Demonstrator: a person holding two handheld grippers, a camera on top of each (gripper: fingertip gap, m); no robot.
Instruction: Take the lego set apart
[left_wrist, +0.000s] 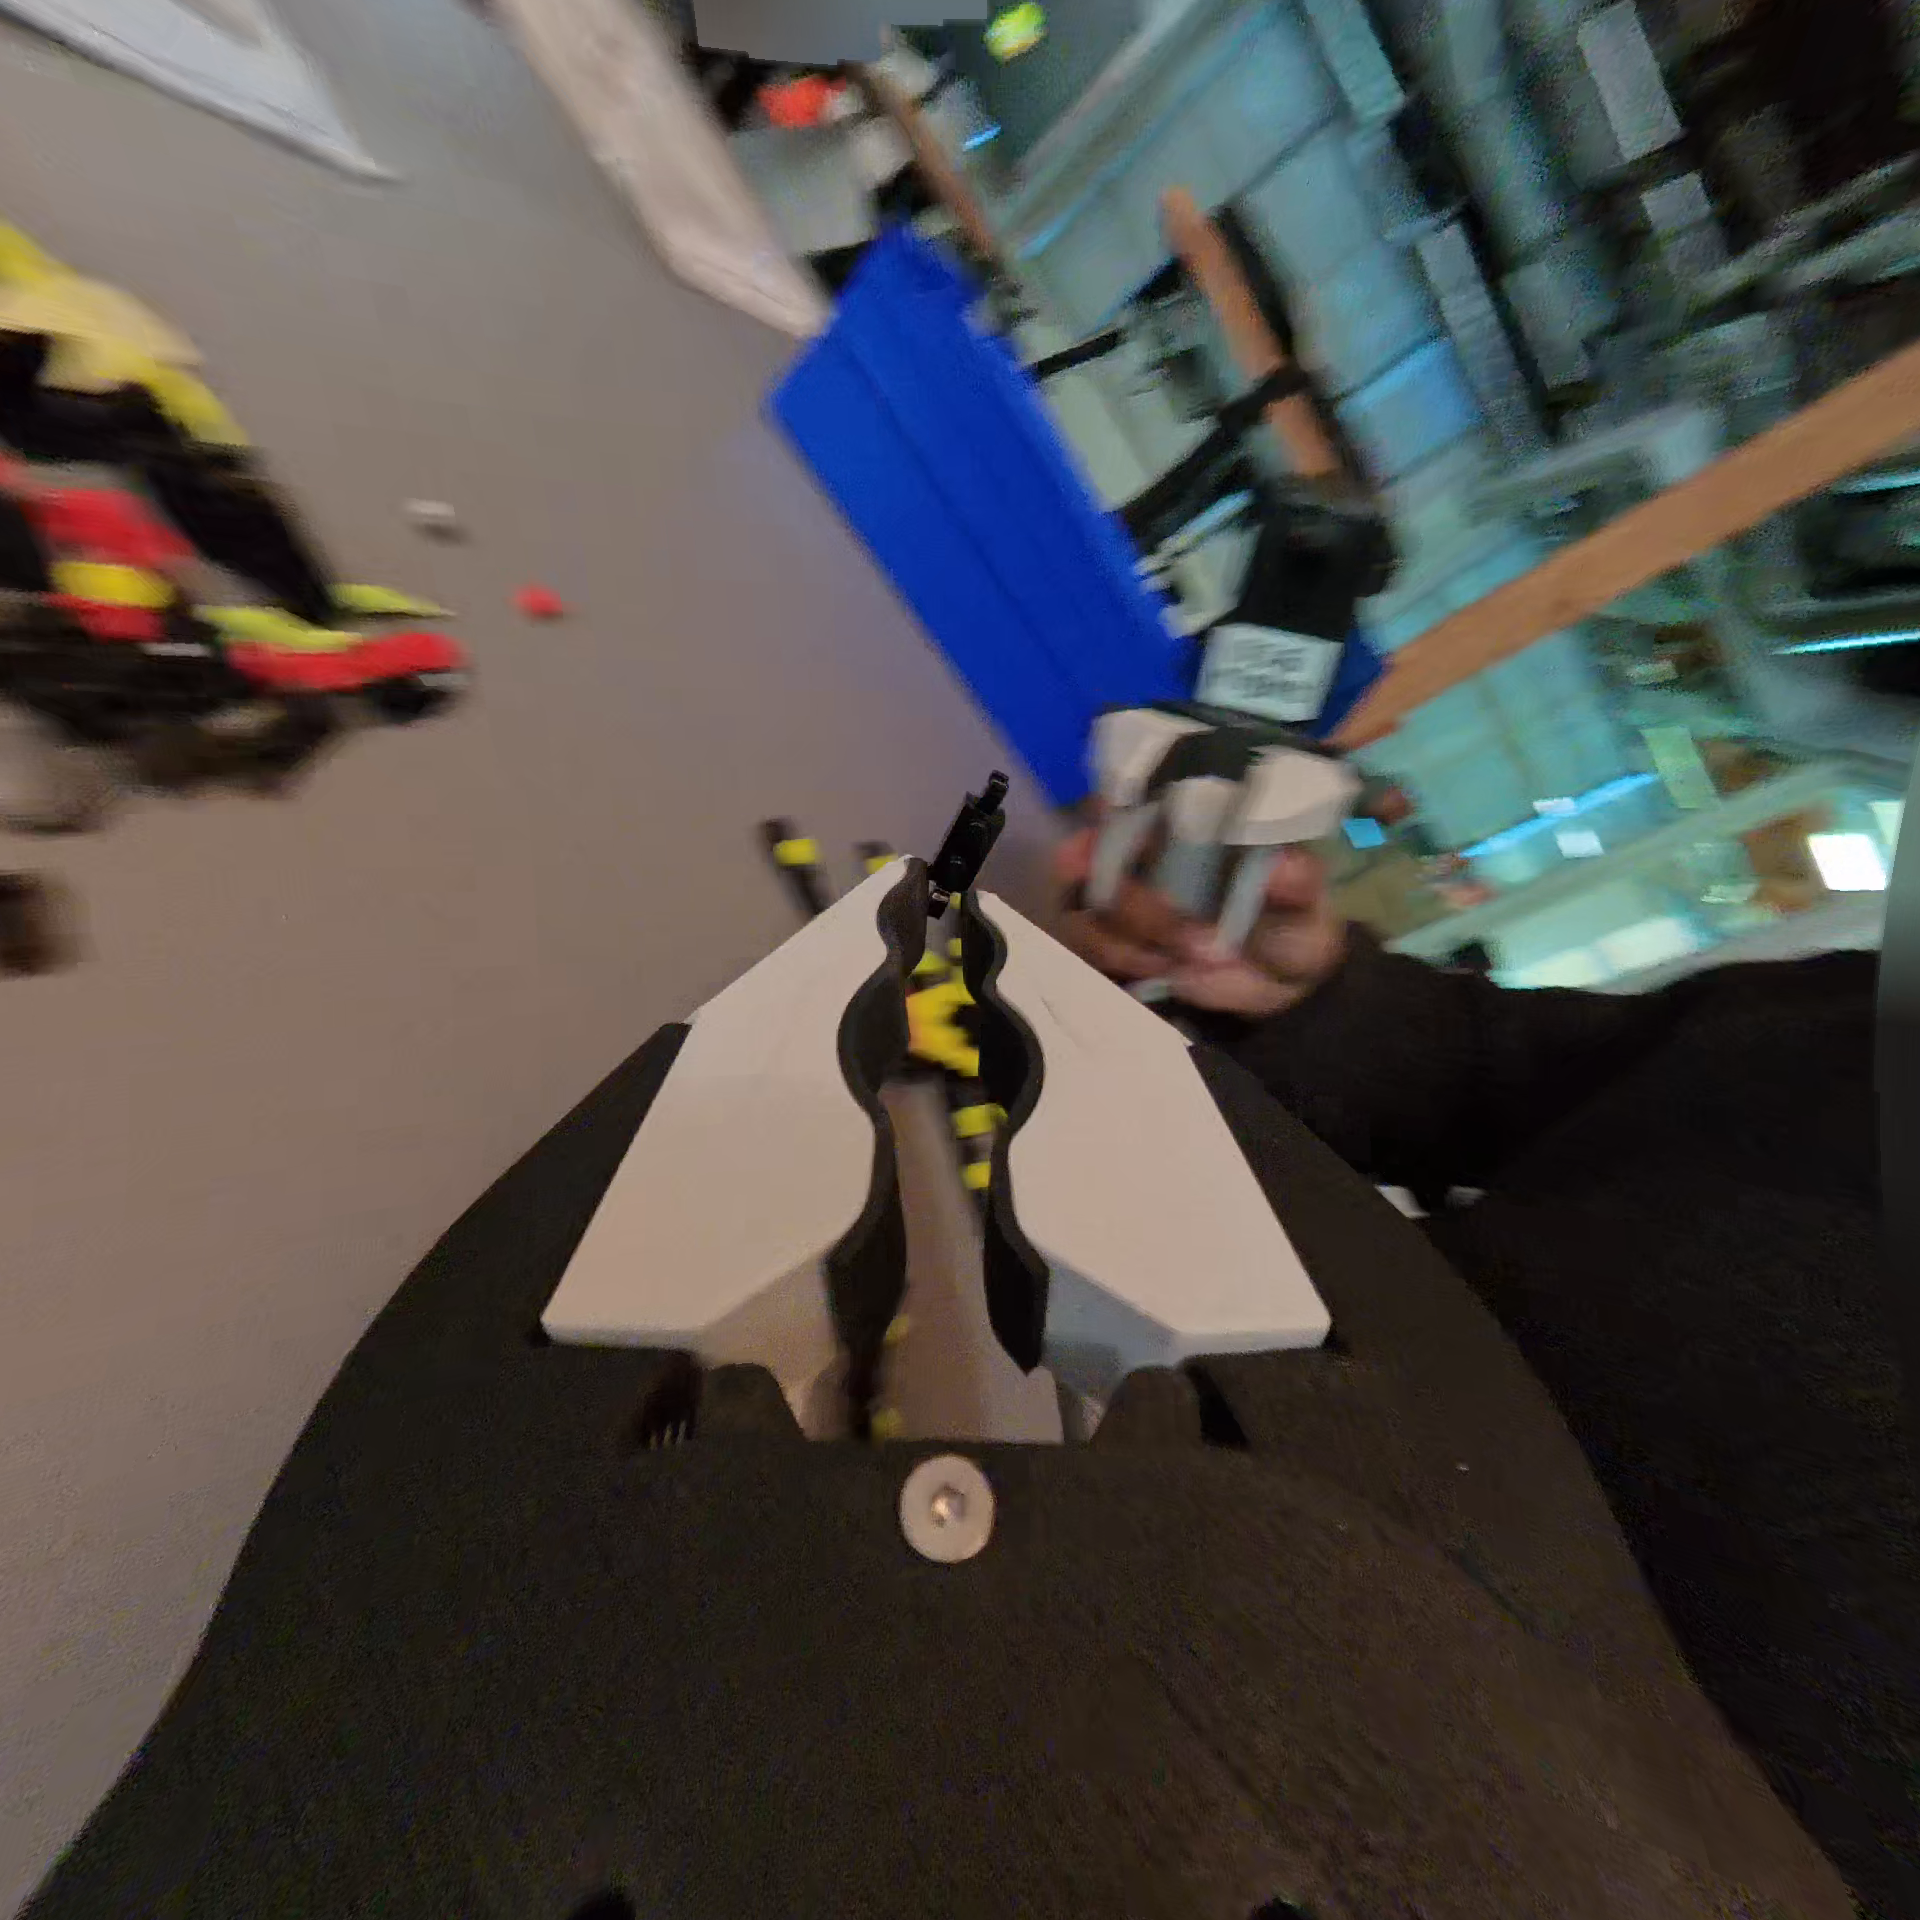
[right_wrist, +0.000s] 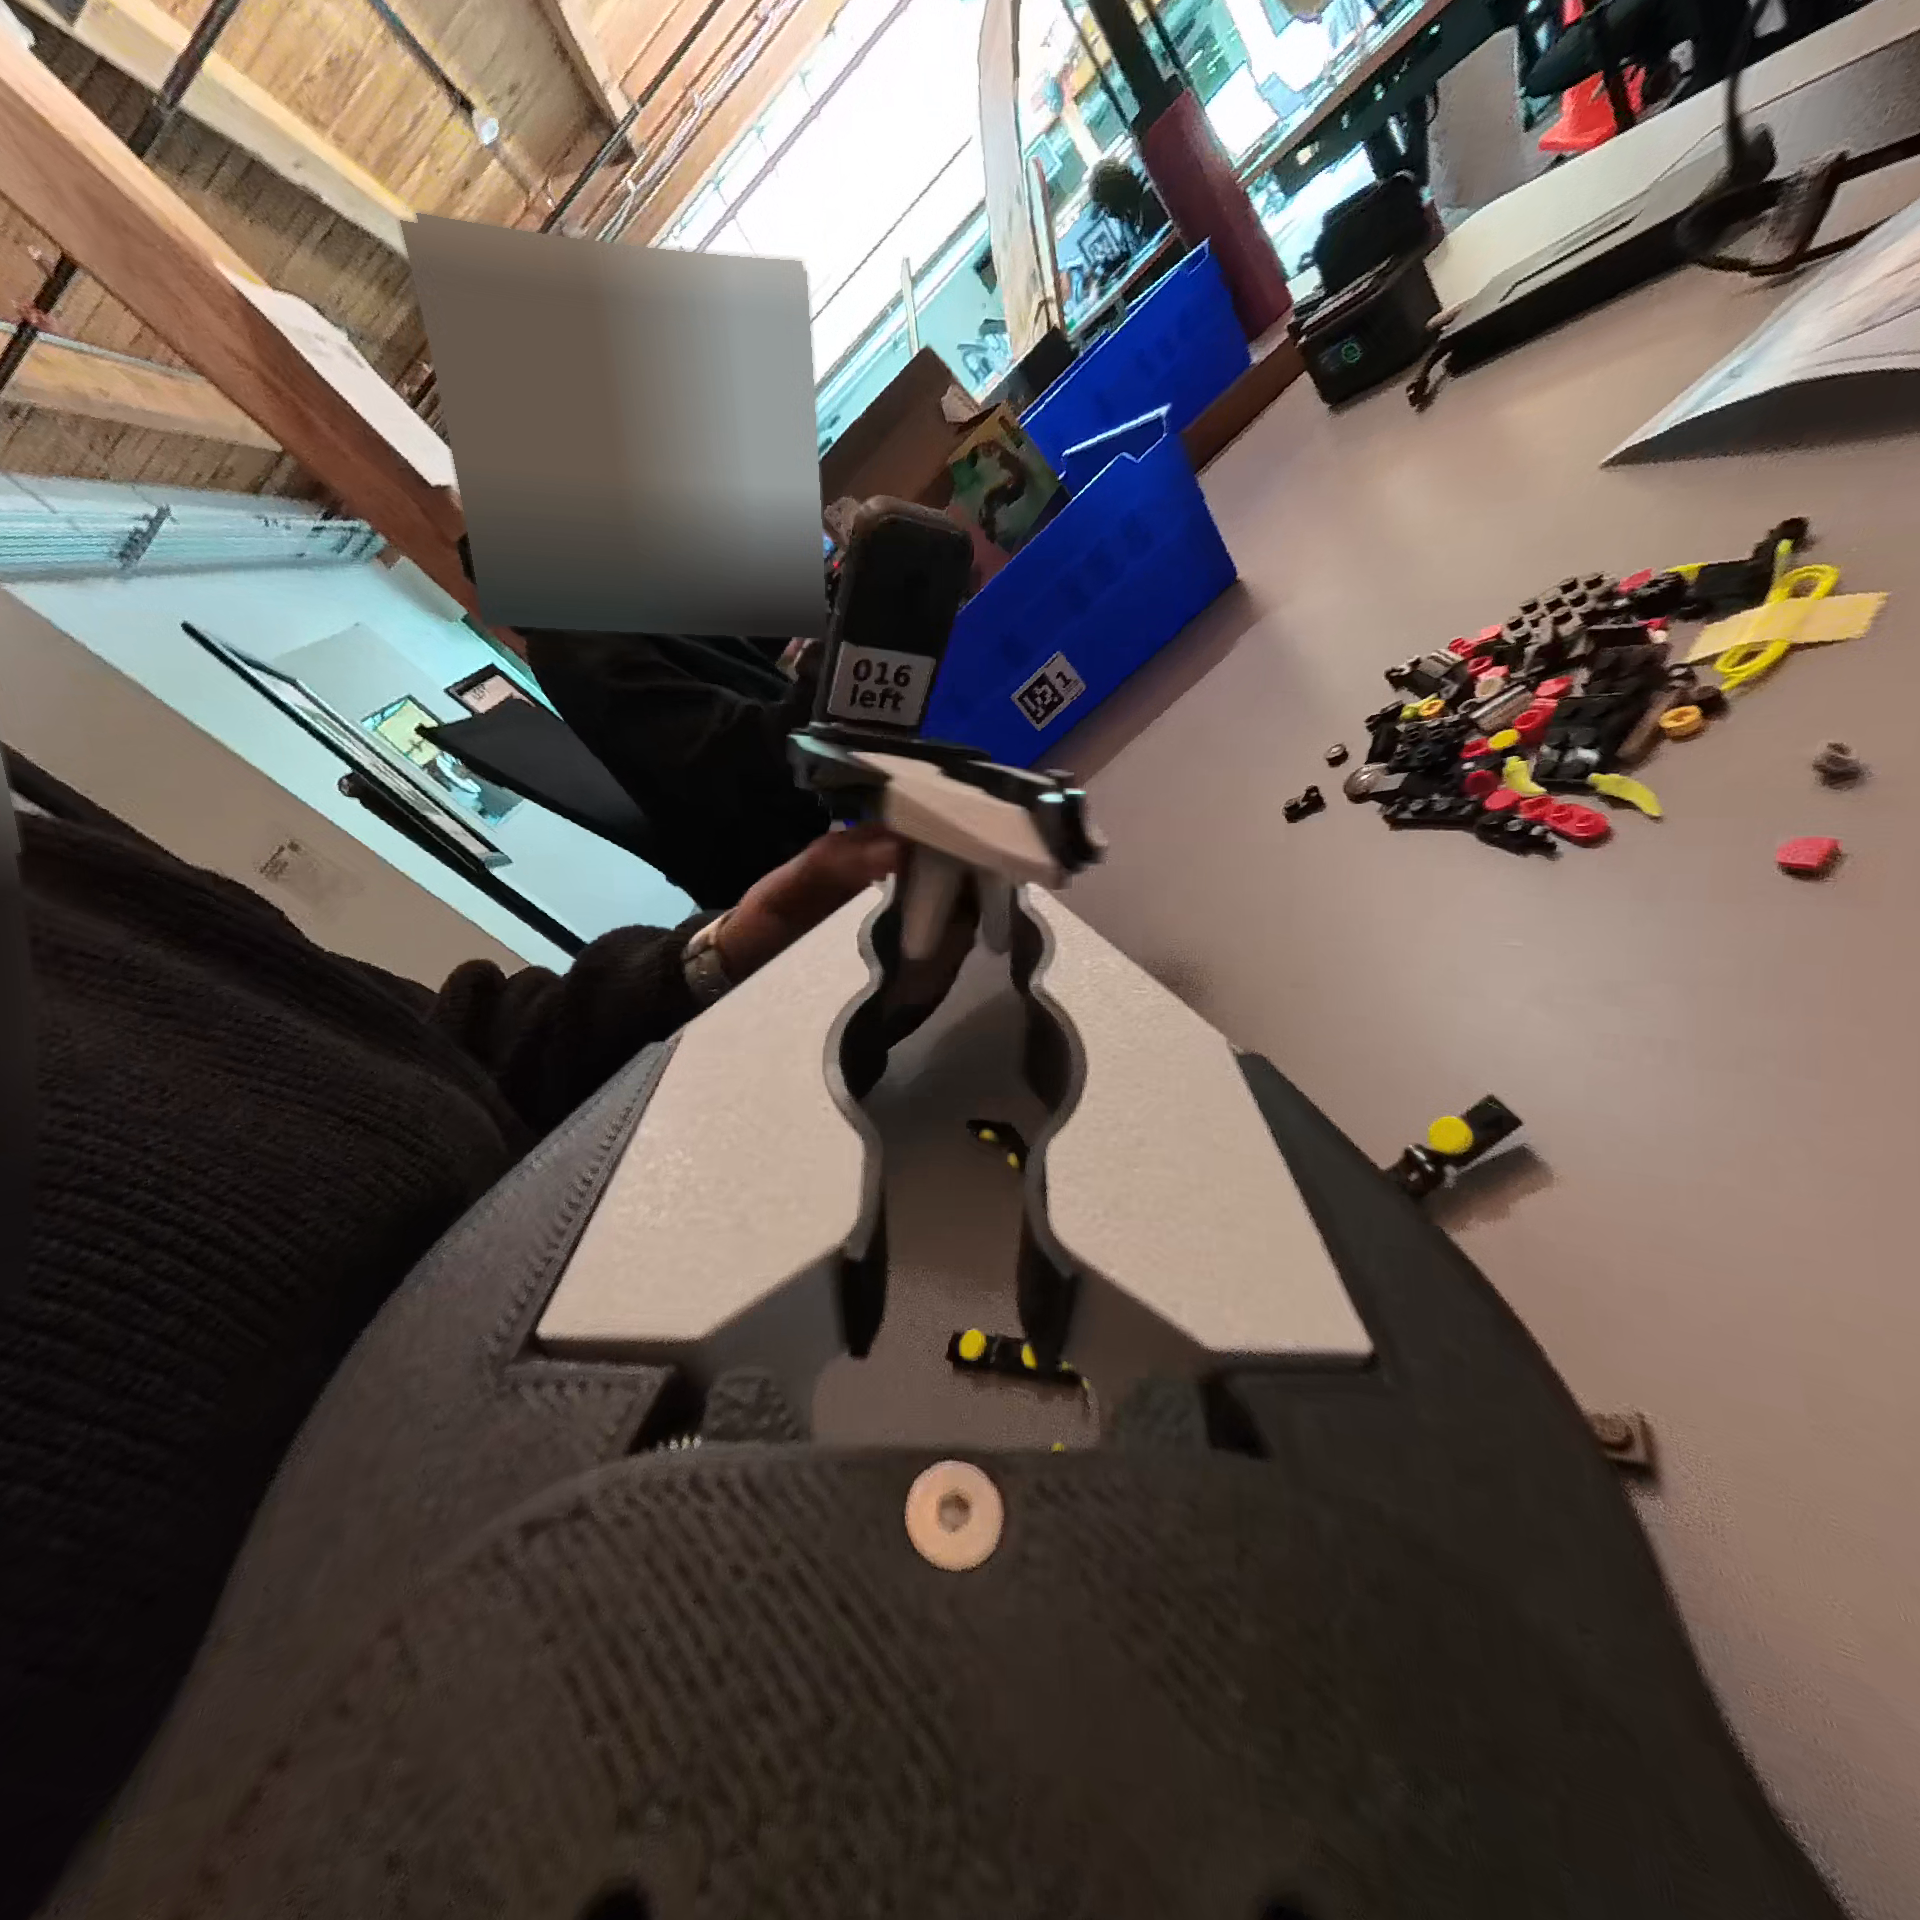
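My left gripper (left_wrist: 948, 885) is shut on a small black lego piece (left_wrist: 968, 831) that sticks out past its fingertips, held above the grey table (left_wrist: 520, 1039). It also shows side-on in the right wrist view (right_wrist: 1039, 821). My right gripper (right_wrist: 951, 920) is open with nothing between its pads; it shows blurred in the left wrist view (left_wrist: 1216, 774), held by a hand. The partly built black, red and yellow lego set (left_wrist: 156, 582) sits blurred at the left. Black and yellow lego parts (left_wrist: 940, 1023) lie under my left fingers.
A pile of loose black, red and yellow pieces (right_wrist: 1558, 707) lies on the table at right. A black and yellow piece (right_wrist: 1455, 1143) and a red piece (right_wrist: 1808, 855) lie apart. A blue bin (right_wrist: 1101, 582) stands at the back. A person's dark sleeve (right_wrist: 260, 1091) is at left. The gap from one gripper's tips to the other's is roughly 6 cm.
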